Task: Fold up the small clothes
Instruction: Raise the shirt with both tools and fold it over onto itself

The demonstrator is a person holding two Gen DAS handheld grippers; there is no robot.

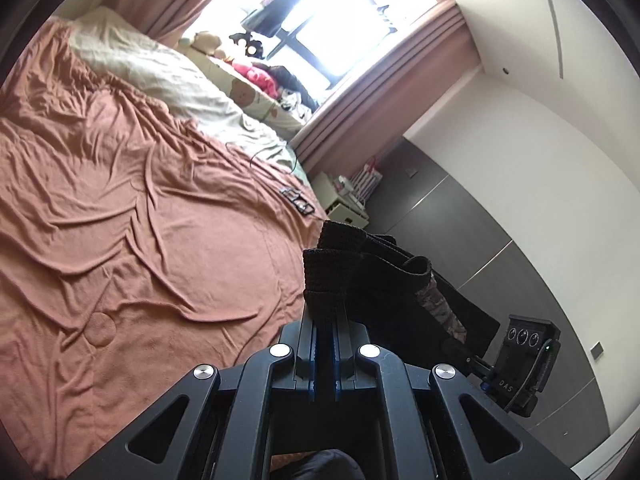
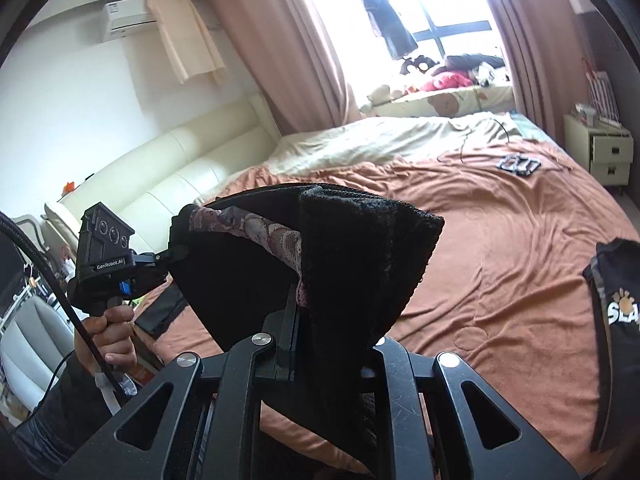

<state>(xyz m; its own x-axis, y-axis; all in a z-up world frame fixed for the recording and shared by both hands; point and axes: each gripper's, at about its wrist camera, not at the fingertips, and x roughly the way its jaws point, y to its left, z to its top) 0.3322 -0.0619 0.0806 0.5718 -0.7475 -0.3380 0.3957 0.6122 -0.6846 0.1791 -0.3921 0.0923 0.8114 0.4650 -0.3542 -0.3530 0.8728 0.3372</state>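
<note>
Black garment (image 2: 352, 248), small and knitted with a patterned strip along one inner edge, hangs in the air between the two grippers above the rust-coloured bedspread (image 1: 152, 216), which fills most of both views and offers a wide, wrinkled laying surface. Left gripper (image 1: 325, 320): jaws pressed nearly together on a ribbed black edge of the garment. Right gripper (image 2: 298, 320): jaws likewise drawn in tight on an edge near the patterned strip, with cloth draping over one finger. The fabric sags and bunches between the two holds. To lay it well, the holds should probably be drawn apart until the top edge runs taut and level, then lowered so the hanging edge touches the spread first. A second dark garment (image 2: 616, 312) lies at the right margin, well apart.
</note>
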